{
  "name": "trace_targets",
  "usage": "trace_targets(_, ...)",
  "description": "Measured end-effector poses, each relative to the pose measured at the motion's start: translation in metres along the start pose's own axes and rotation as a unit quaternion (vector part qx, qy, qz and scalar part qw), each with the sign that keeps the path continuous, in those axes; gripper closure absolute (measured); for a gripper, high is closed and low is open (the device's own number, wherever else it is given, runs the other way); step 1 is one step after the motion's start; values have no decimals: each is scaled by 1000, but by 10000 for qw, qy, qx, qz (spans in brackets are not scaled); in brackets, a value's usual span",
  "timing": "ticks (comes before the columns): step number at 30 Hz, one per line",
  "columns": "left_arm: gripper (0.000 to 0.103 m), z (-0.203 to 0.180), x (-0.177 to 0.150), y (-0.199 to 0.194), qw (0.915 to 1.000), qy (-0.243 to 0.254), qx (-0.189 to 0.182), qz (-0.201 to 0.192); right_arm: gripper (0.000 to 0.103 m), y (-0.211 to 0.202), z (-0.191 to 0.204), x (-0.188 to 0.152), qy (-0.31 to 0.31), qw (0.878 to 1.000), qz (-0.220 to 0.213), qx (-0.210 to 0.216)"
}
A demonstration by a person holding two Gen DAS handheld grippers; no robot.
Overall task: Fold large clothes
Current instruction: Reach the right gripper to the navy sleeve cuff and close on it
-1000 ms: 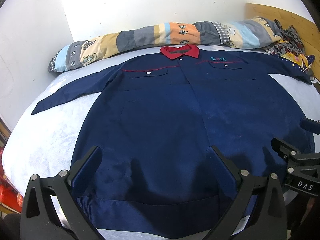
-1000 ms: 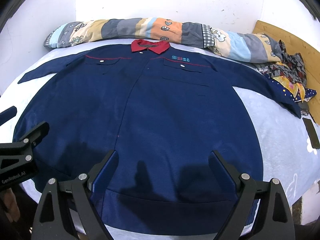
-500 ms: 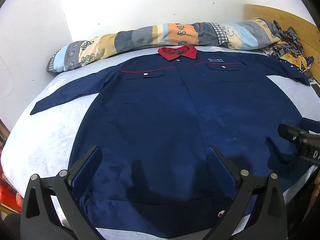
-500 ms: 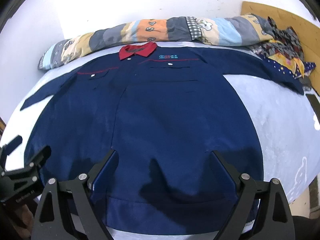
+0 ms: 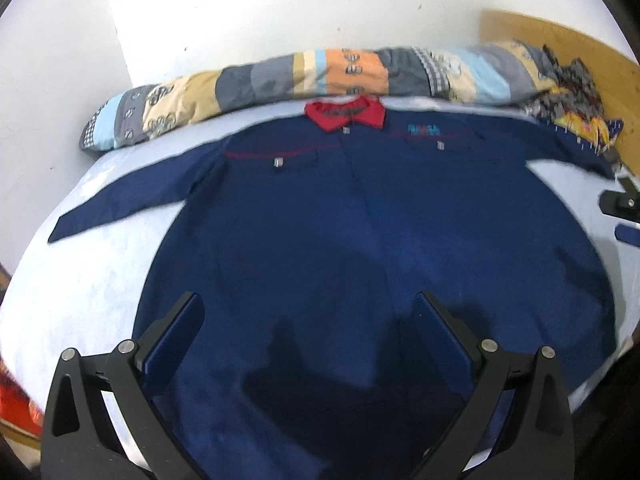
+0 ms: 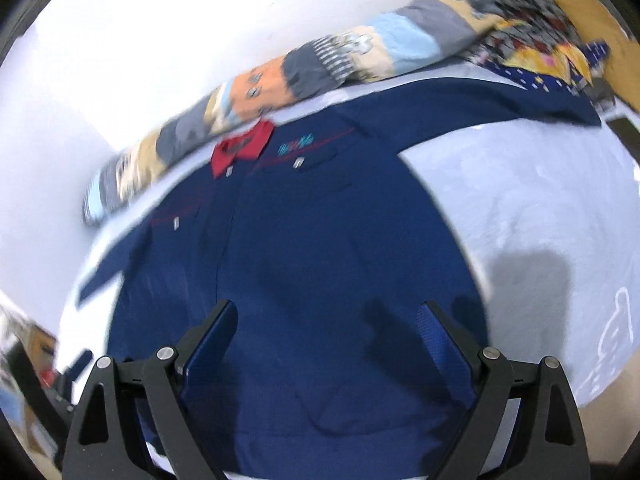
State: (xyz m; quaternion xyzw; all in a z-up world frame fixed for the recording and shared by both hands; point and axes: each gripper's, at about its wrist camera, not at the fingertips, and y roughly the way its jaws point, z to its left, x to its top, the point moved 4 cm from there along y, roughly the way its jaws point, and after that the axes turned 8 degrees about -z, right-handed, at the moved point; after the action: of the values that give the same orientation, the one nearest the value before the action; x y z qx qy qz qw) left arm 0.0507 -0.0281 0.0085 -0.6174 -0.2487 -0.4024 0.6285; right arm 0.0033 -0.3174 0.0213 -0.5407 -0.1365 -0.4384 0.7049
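A large navy work shirt [image 5: 340,232] [image 6: 320,248] with a red collar [image 5: 346,112] [image 6: 242,148] lies flat and face up on the bed, both sleeves spread out sideways. My left gripper [image 5: 308,312] hovers open over the shirt's lower hem area, nothing between its fingers. My right gripper [image 6: 326,316] is also open above the lower right part of the shirt, holding nothing; in the left wrist view part of it shows at the right edge [image 5: 624,204]. Both views are blurred by motion.
A rolled patchwork quilt [image 5: 320,76] [image 6: 320,60] lies along the wall behind the collar. A pile of patterned clothes [image 5: 572,96] [image 6: 540,40] sits at the back right by a wooden board. A dark phone [image 6: 628,136] lies near the right sleeve end. Pale bedsheet [image 6: 540,208] surrounds the shirt.
Both grippers stayed open. The right gripper swung rightward and tilted, now seeing more bare sheet on the right. The left view lifted slightly; the right gripper moved up along its right edge.
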Motion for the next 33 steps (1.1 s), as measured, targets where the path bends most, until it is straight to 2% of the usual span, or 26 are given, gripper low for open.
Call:
trace_targets(2, 0, -1, 16, 11, 9999, 69, -90, -53, 10, -2, -25, 21, 369, 9993, -76, 11)
trace_targets(4, 0, -9, 34, 31, 9991, 370, -198, -47, 10, -4, -52, 38, 746, 9970, -207, -39)
trace_targets(5, 0, -14, 43, 40, 9983, 534, -229, -64, 10, -5, -69, 49, 979, 9947, -282, -96)
trace_targets(8, 0, -26, 59, 58, 9976, 546, -410, -117, 10, -3, -127, 80, 1676, 9839, -525, -333)
trace_targets(12, 0, -37, 69, 81, 9965, 181, -803, 123, 9, -1, -205, 113, 2502, 9606, -889, -816)
trace_targets(16, 0, -39, 71, 87, 9967, 283, -755, 134, 9, -3, -271, 149, 3357, 9299, -1359, -645)
trace_targets(20, 0, -32, 69, 92, 9970, 300, -693, 187, 10, 2, -332, 176, 3736, 9096, -1692, -667)
trace_targets(23, 0, -26, 69, 93, 9975, 218, -647, 174, 13, 18, -355, 182, 3797, 9075, -1619, -780)
trace_targets(27, 0, -20, 70, 97, 9980, 99, -616, 139, 31, 48, -382, 182, 3957, 9041, -1480, -641)
trace_targets(30, 0, -18, 68, 101, 9981, 67, -578, 193, 32, 68, -387, 186, 3921, 9063, -1450, -622)
trace_targets(33, 0, -18, 65, 106, 9975, 0, -642, 303, 32, 84, -398, 186, 4036, 8993, -1500, -765)
